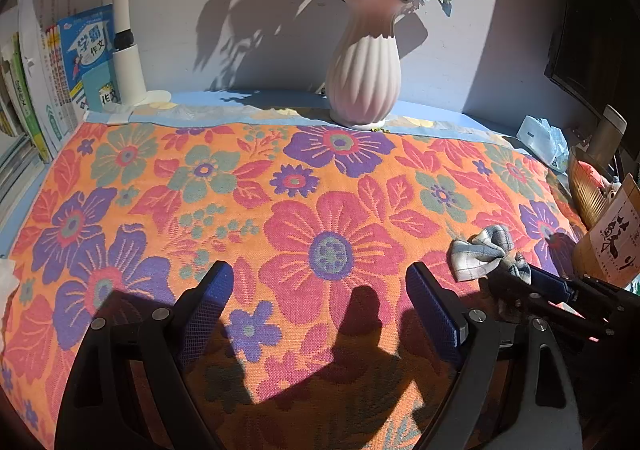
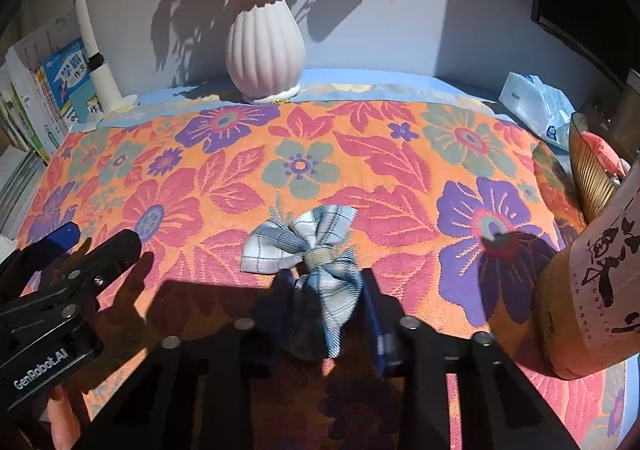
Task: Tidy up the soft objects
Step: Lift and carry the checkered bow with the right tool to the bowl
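Note:
A blue-and-white plaid fabric bow (image 2: 308,246) lies on the flowered orange cloth (image 2: 380,165). My right gripper (image 2: 326,298) has its two blue fingers on either side of the bow's near lobe, closed in around it. The bow also shows in the left wrist view (image 1: 486,252), with the right gripper (image 1: 532,282) at its near end. My left gripper (image 1: 320,290) is open and empty, hovering over the cloth's middle, left of the bow. It shows at the left of the right wrist view (image 2: 86,240).
A ribbed white vase (image 1: 362,77) with flowers stands at the back. Books (image 1: 60,77) and a white lamp base (image 1: 128,69) stand at back left. A gold ribbed bowl (image 2: 590,169), a tan box with black print (image 2: 596,290) and a tissue pack (image 2: 536,105) crowd the right.

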{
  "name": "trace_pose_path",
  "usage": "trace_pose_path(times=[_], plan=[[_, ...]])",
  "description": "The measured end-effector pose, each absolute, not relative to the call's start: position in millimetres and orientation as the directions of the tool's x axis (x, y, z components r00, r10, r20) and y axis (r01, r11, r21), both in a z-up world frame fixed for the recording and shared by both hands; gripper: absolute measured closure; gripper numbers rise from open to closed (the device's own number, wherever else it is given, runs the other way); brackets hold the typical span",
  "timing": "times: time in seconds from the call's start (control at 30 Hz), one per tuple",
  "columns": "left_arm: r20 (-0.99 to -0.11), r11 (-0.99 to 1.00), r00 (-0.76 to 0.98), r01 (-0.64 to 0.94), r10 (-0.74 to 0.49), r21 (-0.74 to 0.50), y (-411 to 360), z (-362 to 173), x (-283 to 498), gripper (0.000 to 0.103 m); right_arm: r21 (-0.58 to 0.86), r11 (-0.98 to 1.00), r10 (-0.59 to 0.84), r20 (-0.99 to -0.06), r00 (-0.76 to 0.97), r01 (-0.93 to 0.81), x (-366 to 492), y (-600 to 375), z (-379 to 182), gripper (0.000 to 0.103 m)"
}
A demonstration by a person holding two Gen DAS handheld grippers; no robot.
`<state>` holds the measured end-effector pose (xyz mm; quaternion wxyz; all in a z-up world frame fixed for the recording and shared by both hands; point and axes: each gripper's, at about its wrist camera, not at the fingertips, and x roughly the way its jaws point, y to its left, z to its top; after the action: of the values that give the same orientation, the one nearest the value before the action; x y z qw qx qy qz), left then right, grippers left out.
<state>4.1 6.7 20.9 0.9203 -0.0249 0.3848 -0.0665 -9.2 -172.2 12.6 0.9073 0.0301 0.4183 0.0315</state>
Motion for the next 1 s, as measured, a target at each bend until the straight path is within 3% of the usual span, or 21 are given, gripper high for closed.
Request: trace_pose_path(times=[0.4, 0.63, 0.83, 1.0], plan=[[-0.708, 0.991, 0.694, 0.1, -0.132, -0.087, 6.5, 19.3, 4.1, 0.016, 0.24, 0.97, 0.208, -0.7, 0.684, -0.05, -35.8, -193.6, 27.2, 0.078], [-0.683, 0.994, 0.723, 0.106, -0.103, -0.037, -0.3, 25.3, -7.5, 0.016, 0.24, 0.971, 0.188, -0.709, 0.68, -0.018, -76.4, -210.9, 34.6, 0.078], [-0.676, 0.969, 0.696, 0.208, -0.243, -0.134, -27.9, 35.7, -39.2, 0.016, 0.257, 0.964, 0.141, -0.704, 0.696, 0.065, -105.0, -248.3, 46.9, 0.078], [-0.653, 0.944, 0.691, 0.307, -0.311, -0.125, -65.9, 53.0, -67.8, 0.016, 0.282, 0.949, 0.105, -0.703, 0.703, 0.141, -129.1, -282.1, 51.9, 0.078]])
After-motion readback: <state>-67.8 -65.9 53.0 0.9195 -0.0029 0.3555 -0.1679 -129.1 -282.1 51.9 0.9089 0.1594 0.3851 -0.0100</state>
